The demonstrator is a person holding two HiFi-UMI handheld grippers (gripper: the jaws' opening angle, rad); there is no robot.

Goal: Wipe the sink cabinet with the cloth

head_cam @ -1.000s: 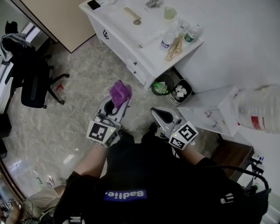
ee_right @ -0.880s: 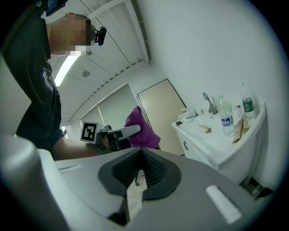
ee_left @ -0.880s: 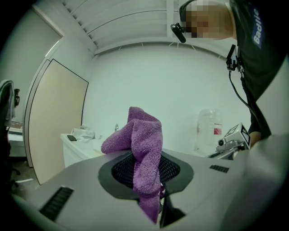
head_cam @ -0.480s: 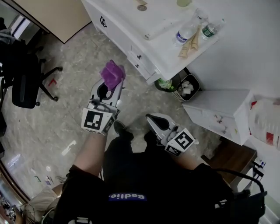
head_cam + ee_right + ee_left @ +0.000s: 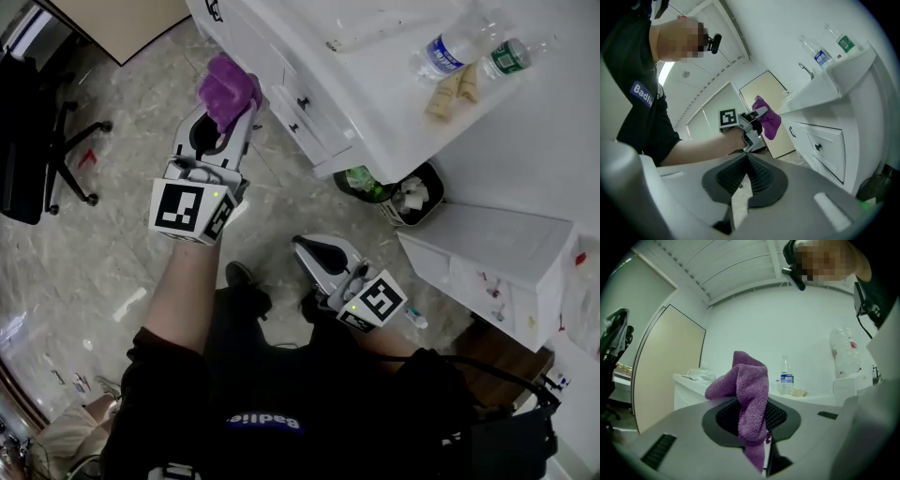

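My left gripper (image 5: pixel 225 117) is shut on a purple cloth (image 5: pixel 228 89), raised close to the front of the white sink cabinet (image 5: pixel 309 84). In the left gripper view the cloth (image 5: pixel 747 394) bunches up from between the shut jaws. The right gripper view shows the cloth (image 5: pixel 767 117) and left gripper (image 5: pixel 757 115) a short way from the cabinet's drawer fronts (image 5: pixel 825 147). My right gripper (image 5: pixel 314 253) hangs low by the person's legs, shut with nothing in it; its jaws (image 5: pixel 745 176) meet at the tips.
Two water bottles (image 5: pixel 448 52) and tubes (image 5: pixel 450 89) lie on the cabinet top. A black bin (image 5: pixel 412 192) and a green-lined bin (image 5: pixel 361 183) stand beside a small white unit (image 5: pixel 497 253). An office chair (image 5: pixel 37 131) is at the left.
The left gripper with the cloth has risen and moved forward toward the cabinet front. The head view has swung closer to the cabinet. The right gripper has stayed low.
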